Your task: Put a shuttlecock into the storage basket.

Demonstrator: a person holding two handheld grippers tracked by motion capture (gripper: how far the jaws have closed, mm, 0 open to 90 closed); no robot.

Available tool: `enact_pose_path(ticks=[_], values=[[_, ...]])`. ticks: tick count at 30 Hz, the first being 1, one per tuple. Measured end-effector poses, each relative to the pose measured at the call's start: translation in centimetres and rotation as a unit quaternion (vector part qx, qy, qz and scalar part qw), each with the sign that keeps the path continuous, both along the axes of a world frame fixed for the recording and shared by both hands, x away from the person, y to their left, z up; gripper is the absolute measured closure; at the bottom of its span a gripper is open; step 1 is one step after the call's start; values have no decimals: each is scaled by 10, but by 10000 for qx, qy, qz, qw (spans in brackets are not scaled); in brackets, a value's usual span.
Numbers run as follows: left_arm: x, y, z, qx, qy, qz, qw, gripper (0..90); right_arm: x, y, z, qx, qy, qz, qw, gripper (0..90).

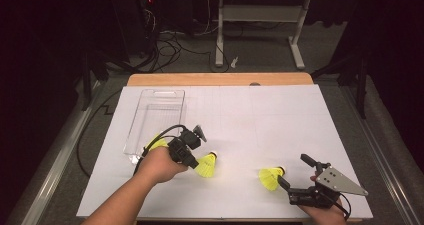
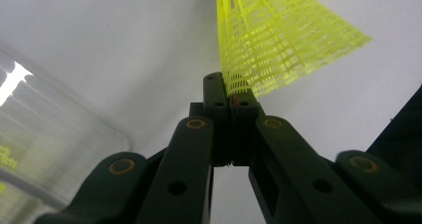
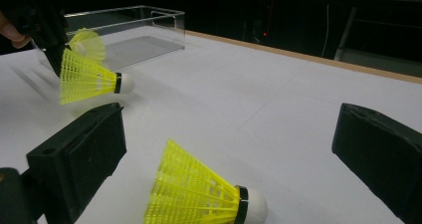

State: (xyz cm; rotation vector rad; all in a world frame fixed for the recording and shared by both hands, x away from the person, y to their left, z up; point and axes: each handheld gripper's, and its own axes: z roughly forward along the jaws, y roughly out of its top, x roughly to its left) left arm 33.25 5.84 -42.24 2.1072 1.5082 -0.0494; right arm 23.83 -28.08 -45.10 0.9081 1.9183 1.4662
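Two yellow shuttlecocks lie outside the clear container (image 1: 156, 116). One shuttlecock (image 2: 278, 40) is pinched by its skirt edge in the clenched left gripper (image 2: 230, 95), near the container. Risk: the thin mesh slips or deforms. The second shuttlecock (image 3: 199, 196) lies between the released right gripper's (image 3: 239, 149) jaws; closing may roll it.

Yellow mesh-skirted shuttlecocks (image 1: 270, 177), white corks, black bands.

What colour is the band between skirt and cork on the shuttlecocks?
Black, clearest in the right gripper view on the near shuttlecock.
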Motion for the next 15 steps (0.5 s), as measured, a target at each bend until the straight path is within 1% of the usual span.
enact_pose_path(ticks=[3,6,7,8,12,15], values=[[-1,5,1,48,31,-1,10000,895,0,0,0,1,1,-2,10000,12],[-2,9,3,17,-19,44,10000,896,0,0,0,-5,0,5,10000,12],[-2,11,4,7,-4,36,10000,895,0,0,0,-4,-1,6,10000,12],[-2,12,5,-21,-21,78,10000,896,0,1,0,-6,-1,7,10000,12],[-2,16,8,-15,29,90,10000,896,0,1,0,-13,-3,11,10000,12],[-3,18,11,-9,29,104,9999,896,0,1,0,-14,-3,11,10000,12]])
